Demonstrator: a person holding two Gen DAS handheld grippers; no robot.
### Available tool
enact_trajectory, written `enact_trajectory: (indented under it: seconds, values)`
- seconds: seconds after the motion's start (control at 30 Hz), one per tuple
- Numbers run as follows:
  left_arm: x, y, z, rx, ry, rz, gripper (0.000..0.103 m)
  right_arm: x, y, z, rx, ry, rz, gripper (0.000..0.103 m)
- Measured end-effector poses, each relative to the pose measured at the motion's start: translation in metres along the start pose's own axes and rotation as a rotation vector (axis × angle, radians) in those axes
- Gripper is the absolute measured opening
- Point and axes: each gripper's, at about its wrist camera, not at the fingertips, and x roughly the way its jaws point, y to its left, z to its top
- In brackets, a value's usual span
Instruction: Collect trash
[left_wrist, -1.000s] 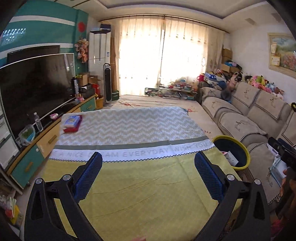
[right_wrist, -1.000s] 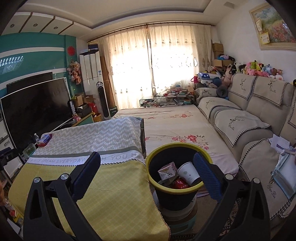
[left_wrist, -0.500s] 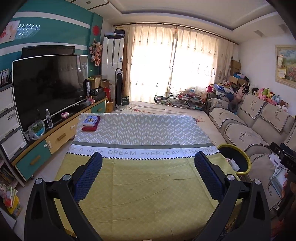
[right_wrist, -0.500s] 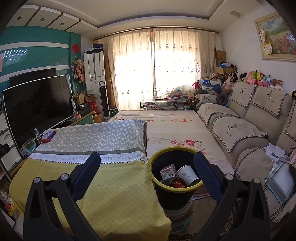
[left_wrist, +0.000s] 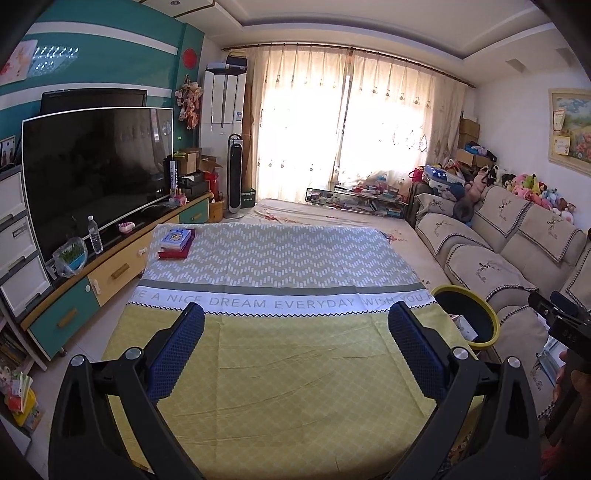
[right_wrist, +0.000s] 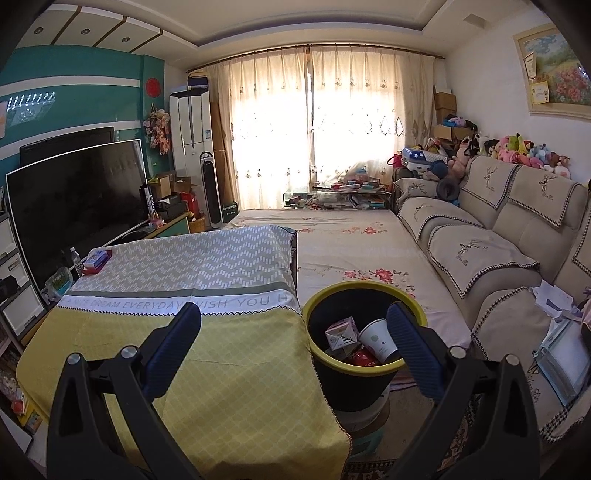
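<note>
Now bin (right_wrist: 364, 365) below right gripper (right_wrist: 293, 325), jaws wide, empty

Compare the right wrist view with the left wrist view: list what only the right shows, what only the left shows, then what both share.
Only the right wrist view: the bin's contents, a paper cup, a small carton and a red wrapper.

Only the left wrist view: the teal and yellow TV cabinet drawers and the other handheld gripper's body at the right edge.

Both: the yellow-rimmed bin beside the cloth-covered table, the boxes at its far corner, the TV, the sofa, and open, empty fingers.
</note>
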Motion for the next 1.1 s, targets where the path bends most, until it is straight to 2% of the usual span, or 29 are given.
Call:
enact_trajectory:
  seconds: [1.1]
  values:
    - [0.0005, -0.0084, 0.0003, 0.025, -0.009, -0.024, 0.098, 0.0050, -0.0027, -0.0060, 0.024, -0.002, -0.009, 0.096]
